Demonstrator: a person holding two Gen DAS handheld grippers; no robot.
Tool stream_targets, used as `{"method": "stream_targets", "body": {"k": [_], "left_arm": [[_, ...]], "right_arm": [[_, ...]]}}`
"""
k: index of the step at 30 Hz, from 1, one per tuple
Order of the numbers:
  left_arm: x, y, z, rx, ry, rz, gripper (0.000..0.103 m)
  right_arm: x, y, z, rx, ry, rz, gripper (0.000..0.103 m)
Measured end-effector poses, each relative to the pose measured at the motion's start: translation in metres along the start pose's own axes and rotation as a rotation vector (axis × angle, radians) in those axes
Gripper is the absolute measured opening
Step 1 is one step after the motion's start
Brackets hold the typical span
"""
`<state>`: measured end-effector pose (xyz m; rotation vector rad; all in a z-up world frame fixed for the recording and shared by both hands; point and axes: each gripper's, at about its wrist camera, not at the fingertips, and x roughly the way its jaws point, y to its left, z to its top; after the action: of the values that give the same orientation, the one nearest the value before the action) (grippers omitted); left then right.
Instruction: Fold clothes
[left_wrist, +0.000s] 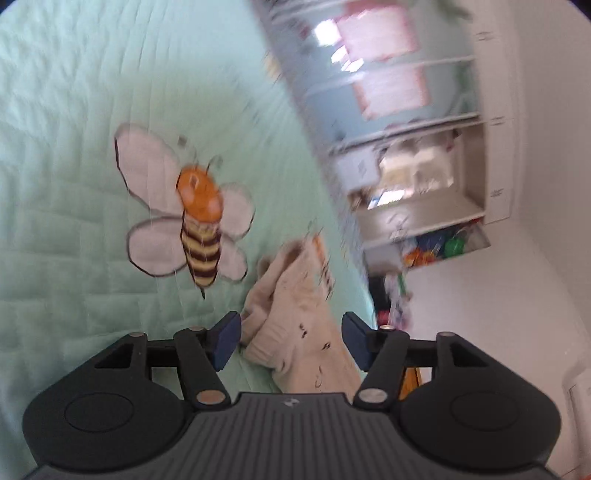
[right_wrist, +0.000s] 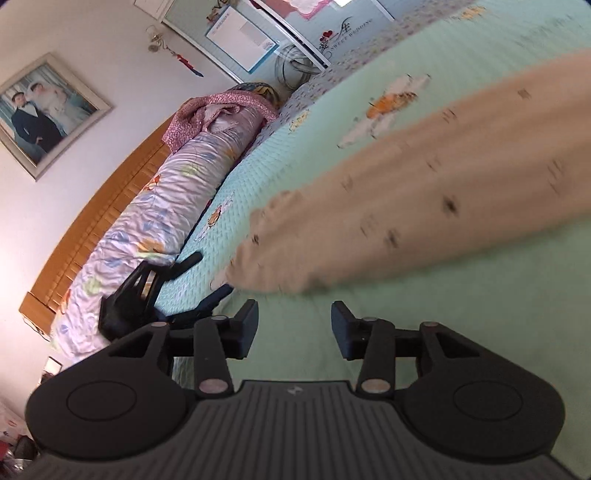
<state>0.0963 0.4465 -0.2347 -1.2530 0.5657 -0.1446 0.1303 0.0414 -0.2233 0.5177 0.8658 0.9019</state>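
Note:
A beige garment (left_wrist: 295, 325) with small dark marks lies crumpled on the mint green quilt (left_wrist: 74, 184), near the bed's edge. My left gripper (left_wrist: 291, 339) is open, with the cloth lying between its blue pads (left_wrist: 225, 339); I cannot see them pressing on it. In the right wrist view the same garment (right_wrist: 406, 192) stretches blurred across the quilt (right_wrist: 443, 314), just beyond my right gripper (right_wrist: 293, 328). That gripper is open with only quilt between its fingers. The left gripper (right_wrist: 147, 291) shows at the garment's near end.
An embroidered bee (left_wrist: 199, 221) marks the quilt left of the garment. Shelves (left_wrist: 424, 177) with toys stand beyond the bed edge. A rolled flowered duvet (right_wrist: 147, 206) lies along the wooden headboard (right_wrist: 92, 221), under a framed picture (right_wrist: 44, 110).

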Motion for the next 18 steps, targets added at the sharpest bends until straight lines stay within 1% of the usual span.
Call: {"method": "stream_targets", "body": {"k": [3, 6, 7, 9, 10, 12, 13, 14, 15, 18], "left_arm": [[0.019, -0.006, 0.017, -0.053, 0.103, 0.072, 0.063], [0.040, -0.011, 0.034, -0.087, 0.156, 0.108, 0.063], [0.046, -0.015, 0.037, -0.084, 0.171, 0.126, 0.063], [0.056, -0.024, 0.042, -0.064, 0.190, 0.155, 0.067], [0.059, -0.028, 0.041, -0.058, 0.194, 0.159, 0.072], [0.071, -0.036, 0.041, -0.020, 0.197, 0.162, 0.073], [0.076, -0.041, 0.040, 0.014, 0.201, 0.175, 0.066], [0.080, -0.043, 0.038, 0.044, 0.211, 0.199, 0.043], [0.085, -0.045, 0.037, 0.070, 0.222, 0.226, 0.028], [0.079, -0.058, 0.035, 0.128, 0.185, 0.224, 0.028]], "right_arm": [[0.006, -0.008, -0.005, 0.000, 0.001, -0.027, 0.050], [0.005, -0.017, -0.005, 0.029, -0.021, 0.002, 0.051], [0.005, -0.019, -0.005, 0.037, -0.028, 0.011, 0.051], [0.004, -0.023, -0.006, 0.051, -0.035, 0.026, 0.051], [0.004, -0.024, -0.007, 0.056, -0.039, 0.032, 0.051], [0.004, -0.027, -0.007, 0.057, -0.046, 0.044, 0.051], [0.005, -0.029, -0.009, 0.055, -0.052, 0.053, 0.051], [0.005, -0.031, -0.010, 0.055, -0.058, 0.064, 0.050], [0.005, -0.034, -0.011, 0.061, -0.063, 0.077, 0.050], [0.005, -0.037, -0.011, 0.073, -0.069, 0.092, 0.048]]}}
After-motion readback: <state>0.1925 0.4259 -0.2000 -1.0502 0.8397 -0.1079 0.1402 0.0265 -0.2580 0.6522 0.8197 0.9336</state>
